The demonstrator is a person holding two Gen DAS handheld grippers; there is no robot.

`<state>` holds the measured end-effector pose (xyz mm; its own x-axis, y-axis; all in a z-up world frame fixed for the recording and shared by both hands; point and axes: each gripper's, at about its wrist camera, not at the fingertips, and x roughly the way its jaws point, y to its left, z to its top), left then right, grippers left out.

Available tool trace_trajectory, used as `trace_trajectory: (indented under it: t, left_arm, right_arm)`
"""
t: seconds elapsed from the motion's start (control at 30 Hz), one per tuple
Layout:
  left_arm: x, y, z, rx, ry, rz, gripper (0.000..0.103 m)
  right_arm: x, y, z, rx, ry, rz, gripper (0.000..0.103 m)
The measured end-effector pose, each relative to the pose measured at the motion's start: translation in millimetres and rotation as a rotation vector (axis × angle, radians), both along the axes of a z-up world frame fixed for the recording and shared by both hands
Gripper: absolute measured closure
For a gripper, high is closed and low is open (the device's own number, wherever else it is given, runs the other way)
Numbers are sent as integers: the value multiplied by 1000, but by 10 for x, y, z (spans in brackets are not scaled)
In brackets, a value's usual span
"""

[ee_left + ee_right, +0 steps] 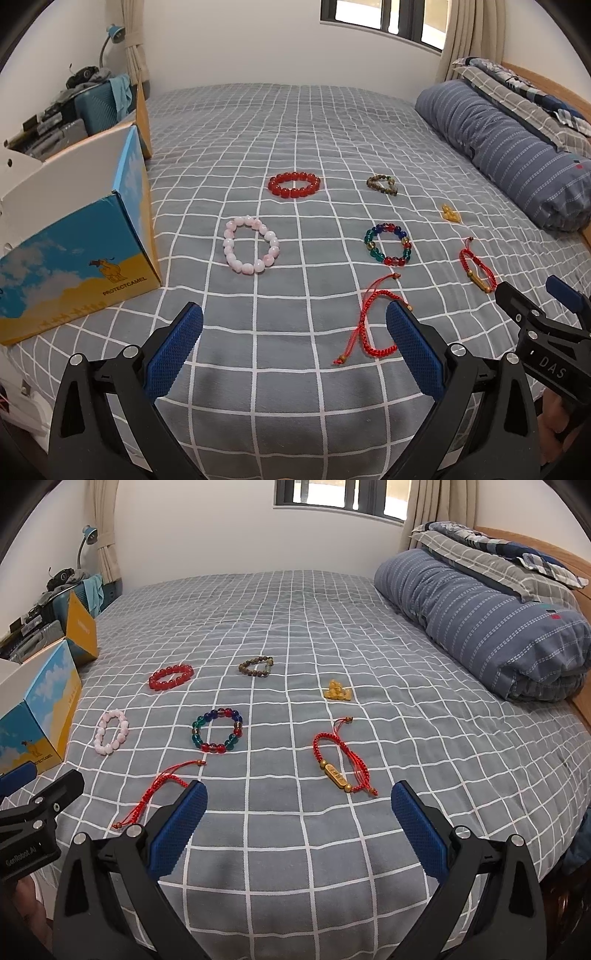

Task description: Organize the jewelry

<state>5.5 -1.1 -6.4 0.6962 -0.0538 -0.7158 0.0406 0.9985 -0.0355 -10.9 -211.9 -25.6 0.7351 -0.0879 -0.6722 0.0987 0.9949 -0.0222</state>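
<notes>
Red braided bracelet (373, 325) beside left gripper (295, 350); fingers apart.

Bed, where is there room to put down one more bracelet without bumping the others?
Bare patches: the far bedsheet between the red bead bracelet and the wall, and the near strip between the right gripper jaws. Also beside the rolled quilt, past the yellow beads. Crowded: the middle, around the multicolored bracelet, pink bracelet and red cord bracelets.
</notes>
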Motion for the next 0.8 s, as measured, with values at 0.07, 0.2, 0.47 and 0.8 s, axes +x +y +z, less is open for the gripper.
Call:
trace_trajectory:
  t: [0.07, 0.2, 0.47, 0.8]
  left_arm:
    - [8, 9, -7, -3, 5, 2, 5]
    - [17, 8, -12, -4, 8, 0, 5]
    - [13, -1, -9, -7, 8, -5, 5]
    - [-5, -18, -3, -6, 7, -6, 5]
  right_arm:
    - [5, 6, 2, -5, -1, -5, 7]
    - [-6, 26, 12, -14, -9, -7, 7]
    - [10, 36, 3, -20, -3, -2, 7]
    - [-9, 34, 21, -13, -5, 0, 7]
